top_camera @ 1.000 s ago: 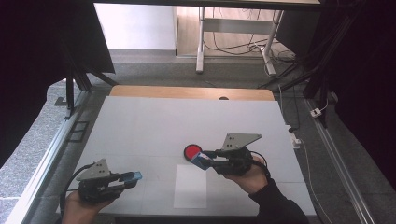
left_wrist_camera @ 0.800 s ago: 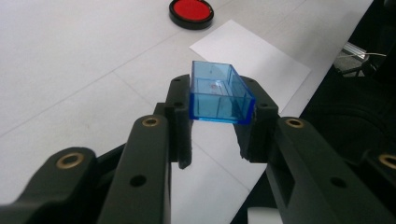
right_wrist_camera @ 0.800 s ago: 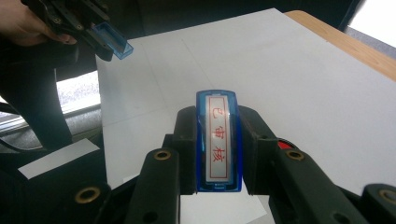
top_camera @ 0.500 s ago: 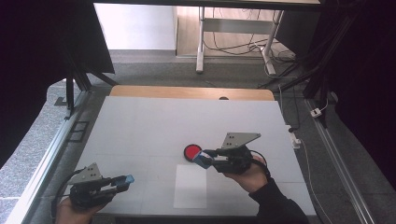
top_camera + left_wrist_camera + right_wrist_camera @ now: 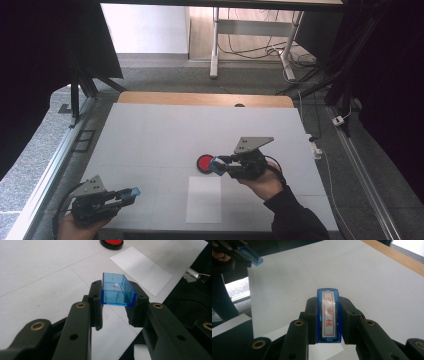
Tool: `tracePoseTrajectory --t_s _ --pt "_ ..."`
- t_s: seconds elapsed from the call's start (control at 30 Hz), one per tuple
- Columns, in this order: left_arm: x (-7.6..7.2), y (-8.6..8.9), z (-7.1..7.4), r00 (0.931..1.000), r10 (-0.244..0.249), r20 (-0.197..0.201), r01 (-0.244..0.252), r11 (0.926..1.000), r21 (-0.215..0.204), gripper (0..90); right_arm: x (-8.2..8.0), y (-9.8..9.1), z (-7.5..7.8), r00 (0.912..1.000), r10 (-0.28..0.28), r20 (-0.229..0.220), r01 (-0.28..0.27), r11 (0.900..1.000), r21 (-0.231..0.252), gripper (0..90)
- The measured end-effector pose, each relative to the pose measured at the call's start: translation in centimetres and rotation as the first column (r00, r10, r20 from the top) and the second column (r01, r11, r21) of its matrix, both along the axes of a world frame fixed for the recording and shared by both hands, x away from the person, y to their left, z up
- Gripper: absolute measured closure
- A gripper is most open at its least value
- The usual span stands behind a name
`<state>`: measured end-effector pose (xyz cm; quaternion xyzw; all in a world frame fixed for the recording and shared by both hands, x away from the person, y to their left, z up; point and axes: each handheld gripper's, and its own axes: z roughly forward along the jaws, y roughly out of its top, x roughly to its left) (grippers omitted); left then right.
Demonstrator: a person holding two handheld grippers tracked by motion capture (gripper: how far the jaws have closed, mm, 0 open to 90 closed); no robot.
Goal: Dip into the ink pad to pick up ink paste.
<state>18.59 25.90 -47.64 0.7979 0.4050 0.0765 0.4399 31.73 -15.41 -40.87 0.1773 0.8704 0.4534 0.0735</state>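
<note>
Left gripper [image 5: 131, 192] lower; stamp [image 5: 329, 315] "已审核".

We are looking at a lab-style recording bay: white table [image 5: 150, 135] standing between metal rails [image 5: 45, 175], black curtains [image 5: 45, 45] hanging around, cables [image 5: 255, 47] trailing beneath a far desk [image 5: 235, 27].

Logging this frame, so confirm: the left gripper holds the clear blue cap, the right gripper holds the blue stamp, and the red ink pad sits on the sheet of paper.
One error: in the high view the red ink pad sits on the bare table beyond the sheet of paper, not on it. The left gripper does hold the clear blue cap; the right gripper holds the blue stamp.
</note>
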Motion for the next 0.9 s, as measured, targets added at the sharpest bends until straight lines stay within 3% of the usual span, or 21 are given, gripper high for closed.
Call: tracePoseTrajectory --t_s 0.3,0.53,0.9 --pt "0.1 -0.2 0.0 1.0000 0.004 -0.008 -0.004 0.9998 0.017 68.4 2.0 1.2 -0.5 0.9991 -0.039 -0.014 0.039 0.9990 -0.024 70.2" --pt "0.0 -0.3 0.0 0.9998 0.020 -0.003 -0.020 0.9991 0.036 68.4 3.4 2.6 -1.4 0.9983 -0.055 -0.015 0.054 0.9960 -0.071 70.2" --pt "0.1 -0.2 -0.1 0.9996 0.021 -0.018 -0.020 0.9994 0.027 68.4 5.6 3.9 -3.3 0.9951 -0.089 -0.042 0.082 0.9870 -0.138 70.2"
